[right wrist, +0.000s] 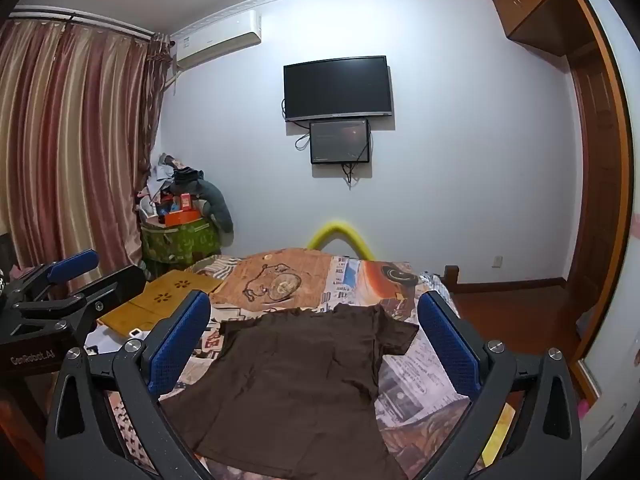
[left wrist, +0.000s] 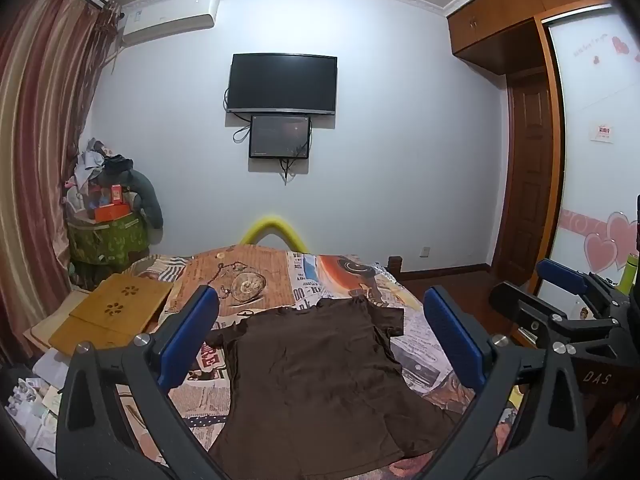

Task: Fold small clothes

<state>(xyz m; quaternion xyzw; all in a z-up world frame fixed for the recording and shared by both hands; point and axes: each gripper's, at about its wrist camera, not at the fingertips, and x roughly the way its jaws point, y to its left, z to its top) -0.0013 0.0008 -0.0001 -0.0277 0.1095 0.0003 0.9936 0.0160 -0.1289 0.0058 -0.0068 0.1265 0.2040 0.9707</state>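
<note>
A brown short-sleeved shirt lies spread flat on the bed, roughly in the middle of the printed bedspread, its collar end toward the far wall and its hem toward the near edge. Both sleeves are out to the sides; the right one lies smooth, the left one is a little rumpled. The cloth has some creases but no fold in it yet. Bedspread shows on either side of the shirt and beyond the collar, so there is free bedding all round its edges.

The left gripper hangs above the near part of the shirt with its blue-padded jaws wide apart, holding nothing, clear of the fabric. The right gripper is just beside it, also above the near hem, jaws likewise spread wide and empty. Each shows at the edge of the other's view, close together but not touching.

On the bed's left side, well apart from the shirt, a wooden lap tray lies flat, with papers below it near the corner. A yellow foam tube arches up past the foot of the bed. To the right, bare wood floor runs from the bed's edge to the wardrobe. A television hangs on the far wall, striped curtains on the left.
</note>
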